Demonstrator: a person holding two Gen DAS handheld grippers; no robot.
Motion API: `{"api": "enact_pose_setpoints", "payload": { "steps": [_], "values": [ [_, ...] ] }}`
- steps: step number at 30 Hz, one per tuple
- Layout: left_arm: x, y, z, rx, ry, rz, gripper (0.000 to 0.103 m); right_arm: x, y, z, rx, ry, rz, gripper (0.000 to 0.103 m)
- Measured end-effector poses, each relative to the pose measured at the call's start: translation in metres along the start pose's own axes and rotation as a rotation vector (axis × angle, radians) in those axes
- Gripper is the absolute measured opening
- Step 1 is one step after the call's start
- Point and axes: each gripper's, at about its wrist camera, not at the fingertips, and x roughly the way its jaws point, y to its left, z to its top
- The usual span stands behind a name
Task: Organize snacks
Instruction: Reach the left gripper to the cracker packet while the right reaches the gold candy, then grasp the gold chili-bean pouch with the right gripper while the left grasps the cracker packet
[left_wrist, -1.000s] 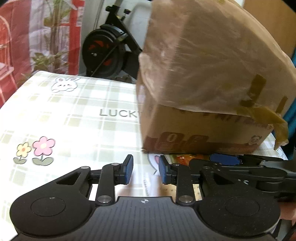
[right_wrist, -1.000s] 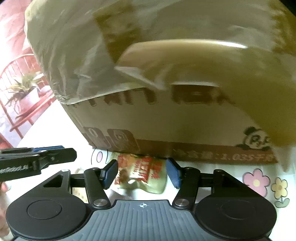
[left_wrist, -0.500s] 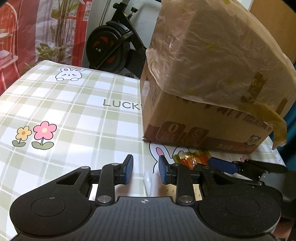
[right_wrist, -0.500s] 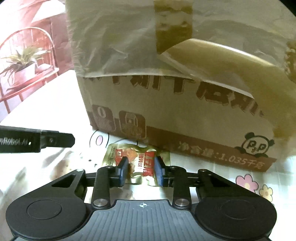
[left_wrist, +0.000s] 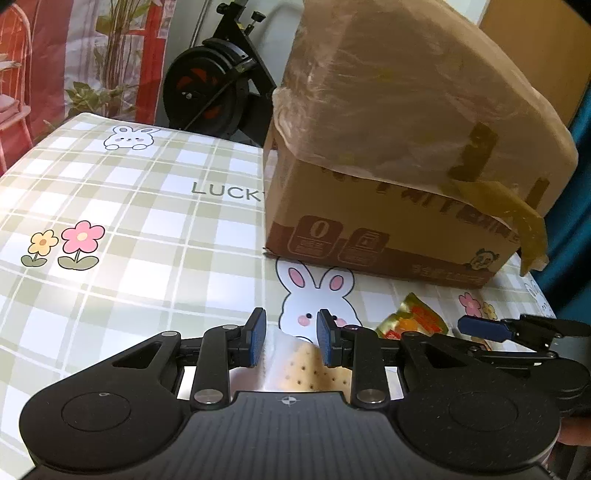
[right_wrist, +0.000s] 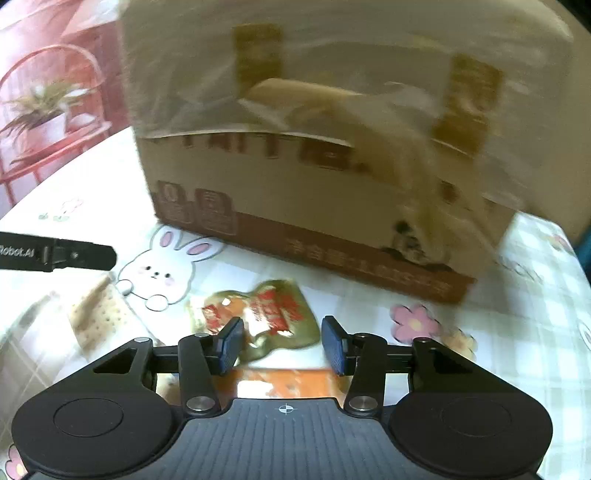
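Note:
A gold and red snack packet lies flat on the checked tablecloth in front of a cardboard box. My right gripper is open just above its near edge. The packet also shows in the left wrist view, with the right gripper's finger beside it. My left gripper is open over a clear-wrapped cracker pack, which also shows in the right wrist view. An orange packet lies under the right gripper, mostly hidden.
The cardboard box, wrapped on top in plastic with loose tape, stands at the table's far right. An exercise bike stands behind the table. The table's right edge is close to the packet.
Both grippers pulled back and up from the box. The right gripper, closed around the gold packet half a second ago, has opened and the packet lies on the table. The cracker pack came into view.

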Motion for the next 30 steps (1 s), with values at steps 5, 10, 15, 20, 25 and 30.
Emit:
{"api": "enact_pose_setpoints", "payload": {
  "steps": [5,10,15,20,25,30],
  "values": [
    [-0.002,-0.001,-0.003,0.009,0.002,0.003,0.031,0.004,-0.012,-0.001,0.229,0.055,0.099,0.056],
    [-0.006,0.004,-0.005,-0.004,-0.003,0.008,0.031,0.022,-0.007,0.013,0.291,0.061,0.109,0.062],
    [-0.006,0.012,-0.007,-0.023,-0.002,0.014,0.031,0.039,0.009,0.028,0.224,0.058,0.053,0.065],
    [-0.006,0.015,-0.010,-0.035,-0.001,0.014,0.031,0.052,0.028,0.036,0.137,0.051,0.004,0.073],
    [-0.009,0.020,-0.012,-0.046,-0.005,0.016,0.032,0.058,0.038,0.036,0.032,0.037,-0.034,0.076],
    [-0.010,0.022,-0.012,-0.049,-0.005,0.019,0.032,0.048,0.036,0.021,-0.035,0.005,0.013,0.073]
  ]
}}
